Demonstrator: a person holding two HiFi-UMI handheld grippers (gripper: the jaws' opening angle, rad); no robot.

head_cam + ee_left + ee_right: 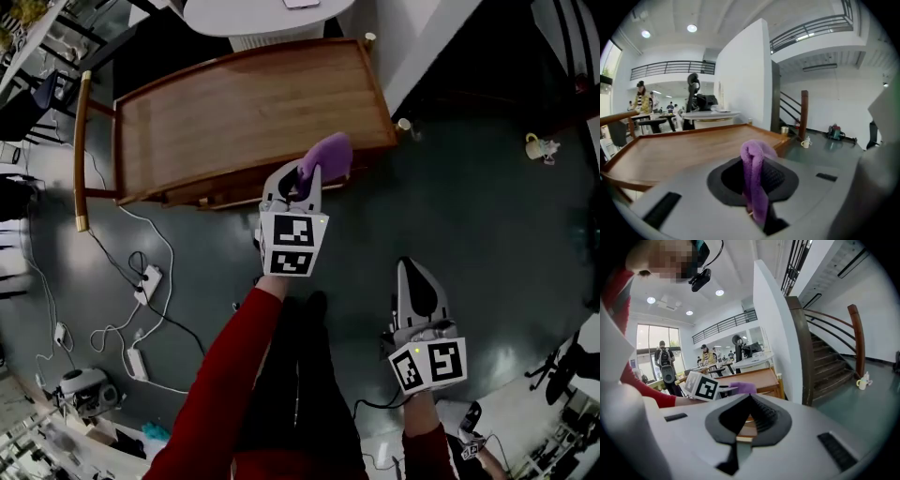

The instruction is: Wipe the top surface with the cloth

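Observation:
A purple cloth (326, 156) is pinched in my left gripper (302, 176), which hangs just off the near right edge of a wooden cart top (244, 112). In the left gripper view the cloth (754, 173) stands bunched between the shut jaws, with the wooden top (679, 150) spreading ahead. My right gripper (413, 274) is held low over the dark floor, away from the cart, jaws shut with nothing between them. From the right gripper view, the left gripper (723, 390) and the cloth (743, 387) show in front of the wooden top (757, 378).
The cart has a raised wooden rim and a handle rail (81, 150) at its left. Cables and power strips (148, 281) lie on the floor at left. A white round table (253, 14) stands beyond the cart. A small cup (539, 147) sits on the floor at right, near a staircase (829, 362).

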